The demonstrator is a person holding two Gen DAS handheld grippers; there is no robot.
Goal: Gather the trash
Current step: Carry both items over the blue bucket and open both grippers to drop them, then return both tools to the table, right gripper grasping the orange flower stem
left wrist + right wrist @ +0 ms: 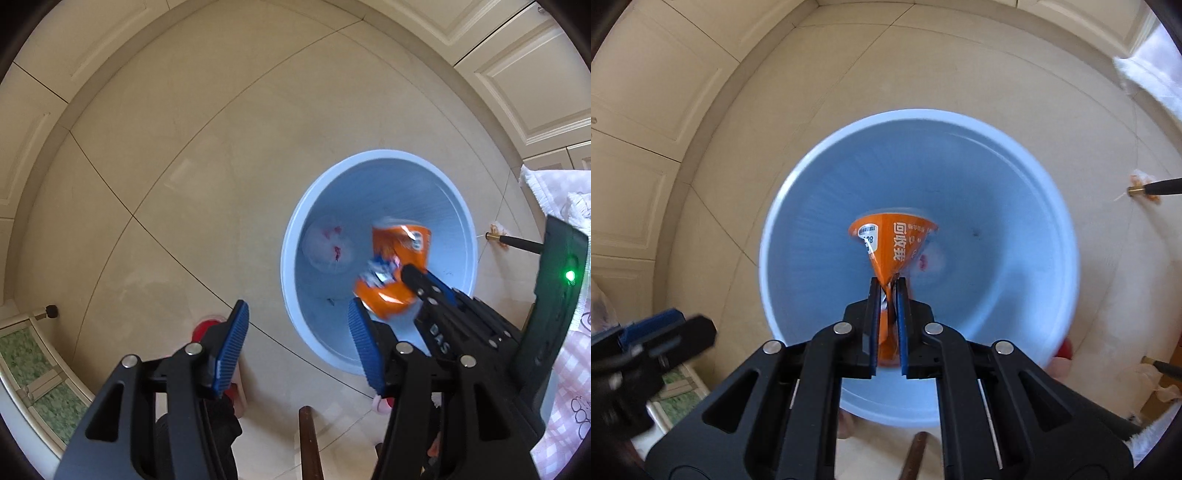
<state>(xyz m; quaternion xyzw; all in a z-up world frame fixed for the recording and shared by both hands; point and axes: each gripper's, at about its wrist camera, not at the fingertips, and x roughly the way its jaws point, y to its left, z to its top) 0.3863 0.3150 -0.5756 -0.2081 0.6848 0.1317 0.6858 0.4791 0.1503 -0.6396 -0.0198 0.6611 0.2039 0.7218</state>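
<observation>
Pinching the orange wrapper [886, 254] over the blue bin [1052, 206], right claw [888, 291]; left claw [295, 332] spread.

Bin [1027, 229]: light blue plastic, smooth, faint sheen. Wrapper [886, 240]: orange printed foil-like film, glossy, crumpled. Right claw [888, 288]: matt black plastic arms, ribbed blue rubbery pads, bright metal pivot pins. Left claw [295, 314]: same make. Floor [184, 166]: beige tile, polished, reflective. Cabinet doors [517, 74]: cream panels, satin. Cloth [569, 369]: pink checked fabric, soft.
</observation>
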